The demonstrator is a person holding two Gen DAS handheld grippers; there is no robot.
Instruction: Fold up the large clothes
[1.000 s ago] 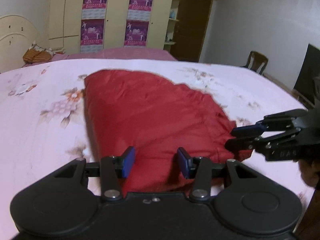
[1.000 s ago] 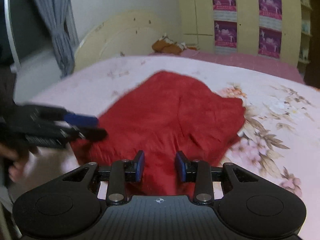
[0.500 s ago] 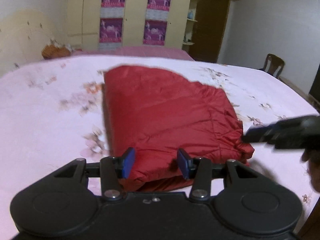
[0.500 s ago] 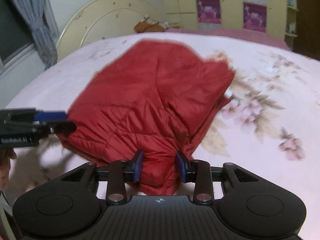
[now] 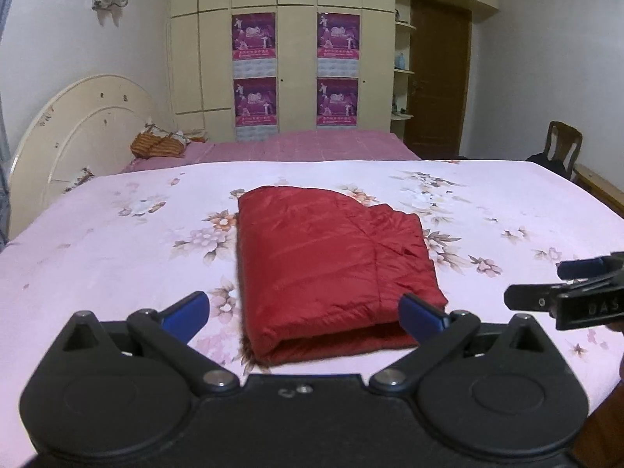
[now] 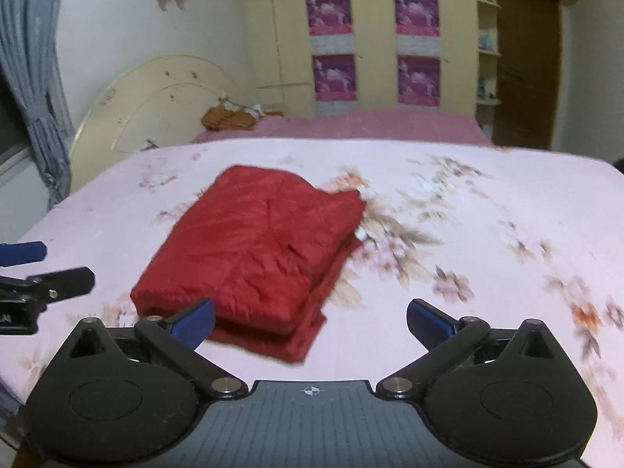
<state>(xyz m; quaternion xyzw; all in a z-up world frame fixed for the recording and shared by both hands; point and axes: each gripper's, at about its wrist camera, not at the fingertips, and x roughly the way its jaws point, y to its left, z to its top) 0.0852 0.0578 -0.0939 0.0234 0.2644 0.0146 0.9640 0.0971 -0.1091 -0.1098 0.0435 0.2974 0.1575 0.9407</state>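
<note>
A red padded jacket lies folded into a thick rectangle on the pink floral bed sheet; it also shows in the right wrist view. My left gripper is open wide and empty, just short of the jacket's near folded edge. My right gripper is open wide and empty, near the jacket's near right corner. The right gripper also shows at the right edge of the left wrist view, and the left gripper at the left edge of the right wrist view.
A cream headboard stands at the left end of the bed. An orange bundle lies on a second purple bed behind. Wardrobes with posters, a brown door and a wooden chair stand beyond.
Both grippers were closed on the jacket's edge; they have let go, opened wide and pulled back. The jacket now lies flat as a folded rectangle.
</note>
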